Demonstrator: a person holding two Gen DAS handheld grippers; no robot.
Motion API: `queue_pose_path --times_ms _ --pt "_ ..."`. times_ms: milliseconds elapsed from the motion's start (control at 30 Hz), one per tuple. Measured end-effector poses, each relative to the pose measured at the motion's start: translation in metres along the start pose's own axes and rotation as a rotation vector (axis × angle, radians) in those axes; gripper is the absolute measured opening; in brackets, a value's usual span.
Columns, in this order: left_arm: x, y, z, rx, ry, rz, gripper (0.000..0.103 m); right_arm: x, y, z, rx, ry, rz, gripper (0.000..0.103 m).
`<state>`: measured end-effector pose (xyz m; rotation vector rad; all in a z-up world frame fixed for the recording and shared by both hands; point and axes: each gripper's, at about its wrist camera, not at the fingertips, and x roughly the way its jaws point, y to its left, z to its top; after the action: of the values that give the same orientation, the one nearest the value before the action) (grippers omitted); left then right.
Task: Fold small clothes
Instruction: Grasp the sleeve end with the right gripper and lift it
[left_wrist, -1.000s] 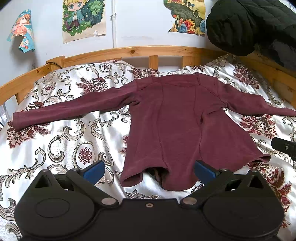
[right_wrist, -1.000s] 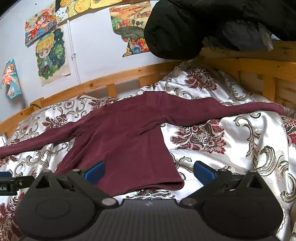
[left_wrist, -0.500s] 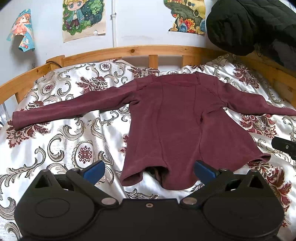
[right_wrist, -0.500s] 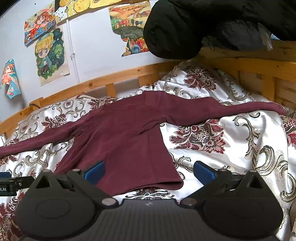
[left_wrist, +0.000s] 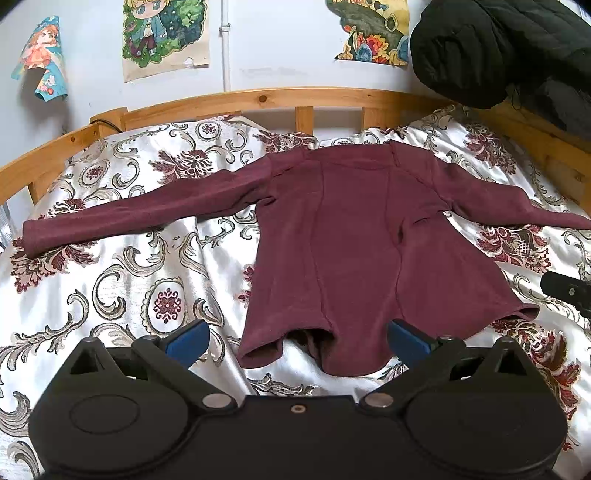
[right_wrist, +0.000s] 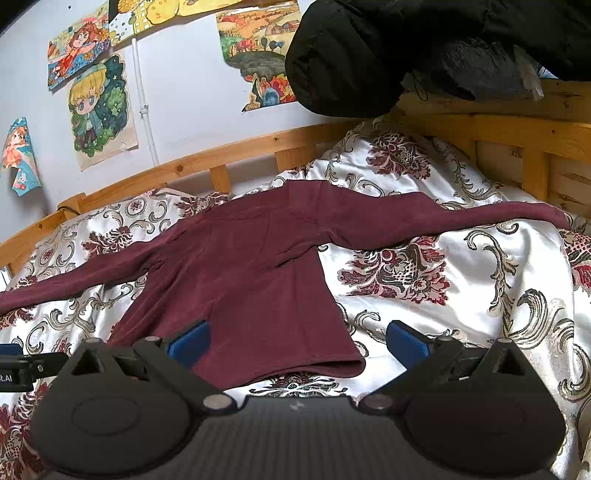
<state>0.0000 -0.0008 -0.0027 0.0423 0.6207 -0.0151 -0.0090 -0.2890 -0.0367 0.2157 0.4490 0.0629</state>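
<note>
A maroon long-sleeved top (left_wrist: 351, 240) lies spread flat on the bedspread (left_wrist: 147, 288), which is white satin with a dark red and grey floral print. The neck of the top points toward the wooden headboard (left_wrist: 258, 101) and the hem toward the cameras. Both sleeves are stretched out sideways: the left sleeve (left_wrist: 140, 210) reaches toward the left bed edge, the right sleeve (right_wrist: 461, 218) toward the side rail. The hem is slightly rumpled at the middle, with the lower left corner curled. Left gripper (left_wrist: 297, 338): fingers spread wide, holding nothing, poised just short of the hem, blue pads (left_wrist: 186, 338) on either side of its middle part. Right gripper (right_wrist: 297, 338): fingers likewise wide apart and empty, near the right hem corner; its left pad shows in front of the cloth, contact not discernible. A black padded jacket (left_wrist: 498, 48) hangs over the upper right bed frame. Cartoon posters (left_wrist: 166, 33) are on the wall.
</note>
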Motion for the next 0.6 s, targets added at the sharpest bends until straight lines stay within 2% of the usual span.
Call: queue_pose_path --times_ms 167,333,467,600 --pt "0.006 0.001 0.005 0.006 0.026 -0.009 0.102 0.002 -0.008 0.008 0.012 0.020 -0.032 0.103" --pt "0.017 0.004 0.037 0.051 0.051 -0.011 0.102 0.009 -0.034 0.038 0.030 0.036 -0.064 0.103" --pt "0.024 -0.004 0.073 0.145 0.048 0.010 0.102 0.017 -0.069 0.066 0.045 0.038 -0.146 0.103" --pt "0.035 -0.017 0.109 0.201 0.062 0.022 0.102 0.018 -0.116 0.085 0.135 -0.018 -0.266 0.103"
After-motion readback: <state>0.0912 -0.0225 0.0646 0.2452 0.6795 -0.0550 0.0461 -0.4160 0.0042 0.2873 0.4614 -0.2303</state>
